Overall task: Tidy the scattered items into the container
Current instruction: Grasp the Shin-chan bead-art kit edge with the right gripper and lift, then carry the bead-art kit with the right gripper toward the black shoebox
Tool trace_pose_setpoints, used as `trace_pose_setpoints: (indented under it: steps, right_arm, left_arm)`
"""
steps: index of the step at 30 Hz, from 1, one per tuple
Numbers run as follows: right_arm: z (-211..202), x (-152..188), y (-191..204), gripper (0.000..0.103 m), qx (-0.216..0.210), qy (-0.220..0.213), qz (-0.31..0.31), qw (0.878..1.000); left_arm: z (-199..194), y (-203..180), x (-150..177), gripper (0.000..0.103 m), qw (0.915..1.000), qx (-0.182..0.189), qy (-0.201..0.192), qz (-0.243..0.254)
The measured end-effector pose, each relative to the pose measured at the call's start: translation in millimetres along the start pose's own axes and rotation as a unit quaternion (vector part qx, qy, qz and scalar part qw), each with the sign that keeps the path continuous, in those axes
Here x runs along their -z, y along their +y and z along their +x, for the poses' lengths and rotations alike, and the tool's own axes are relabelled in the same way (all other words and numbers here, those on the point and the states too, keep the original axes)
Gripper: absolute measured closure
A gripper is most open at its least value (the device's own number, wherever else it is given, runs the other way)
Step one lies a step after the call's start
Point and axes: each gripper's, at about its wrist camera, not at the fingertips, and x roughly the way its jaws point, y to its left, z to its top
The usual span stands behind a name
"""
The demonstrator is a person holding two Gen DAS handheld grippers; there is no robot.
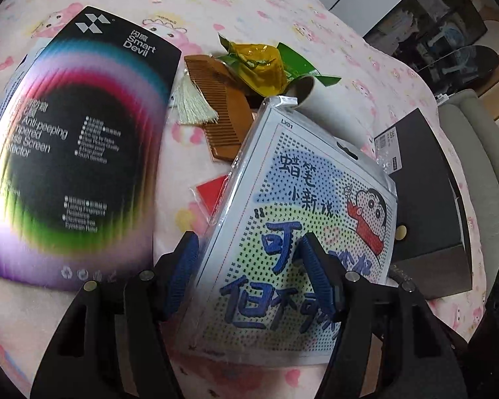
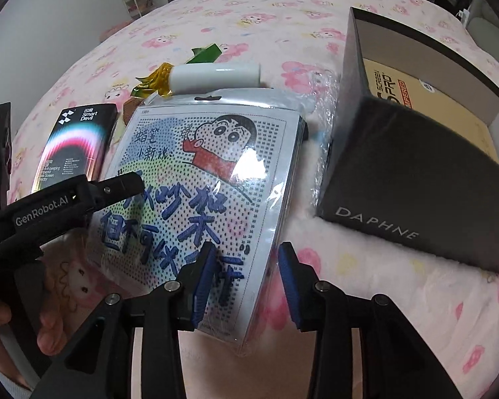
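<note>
Grippers first: the left gripper (image 1: 249,282) has its blue pads either side of the cartoon packet (image 1: 292,219), one pad at the packet's left edge and one over its face, and whether they truly pinch it or merely straddle it I cannot tell from this angle. From the right wrist view, the right gripper (image 2: 246,276) has its jaws spread, the left pad over the packet's lower face, the right pad just off its edge at three o'clock, not clamped. So the packet sits between both tools, lifted at its near end, not yet in the container. Moving outward, at two o'clock stands the black shoe box (image 2: 415,173), open-topped, with a tan screen-protector pack (image 2: 425,99) already lying inside, so one item looks tidied. Left to do, by my reckoning, is plenty: the Smart Devil box (image 1: 76,146) at nine o'clock, the wooden comb (image 1: 223,106) with its tassel, the green and yellow wrapper (image 1: 266,63), the white tube (image 2: 213,74) at twelve o'clock, and a red card (image 1: 216,189) beneath the packet's edge, all on the pink bedsheet (image 1: 266,10). Early stage, I judge.
</note>
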Motion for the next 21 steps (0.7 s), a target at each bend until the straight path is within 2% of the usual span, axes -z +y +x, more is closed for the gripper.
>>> trace_pose_setpoints:
  steps: [8, 15, 17, 21]
  right_arm:
    - [-14.1, 4.1, 1.1, 0.067, -0.001, 0.005, -0.004, 1.000]
    - [-7.9, 7.1, -6.8, 0.066, -0.006, 0.018, -0.001, 1.000]
    - [-2.3, 8.0, -5.2, 0.060, -0.003, 0.021, -0.005, 1.000]
    - [0.9, 9.4, 0.0, 0.057, 0.003, 0.020, -0.014, 1.000]
  left_arm:
    - [-16.5, -8.4, 23.9, 0.039, 0.9992, 0.020, 0.024, 0.027]
    - [-7.1, -5.3, 19.1, 0.037, 0.9993, 0.009, 0.032, 0.019]
    - [-0.3, -4.4, 18.0, 0.033, 0.9990, 0.013, 0.041, 0.015]
    - [-0.6, -9.3, 22.8, 0.033, 0.9983, 0.017, 0.047, 0.030]
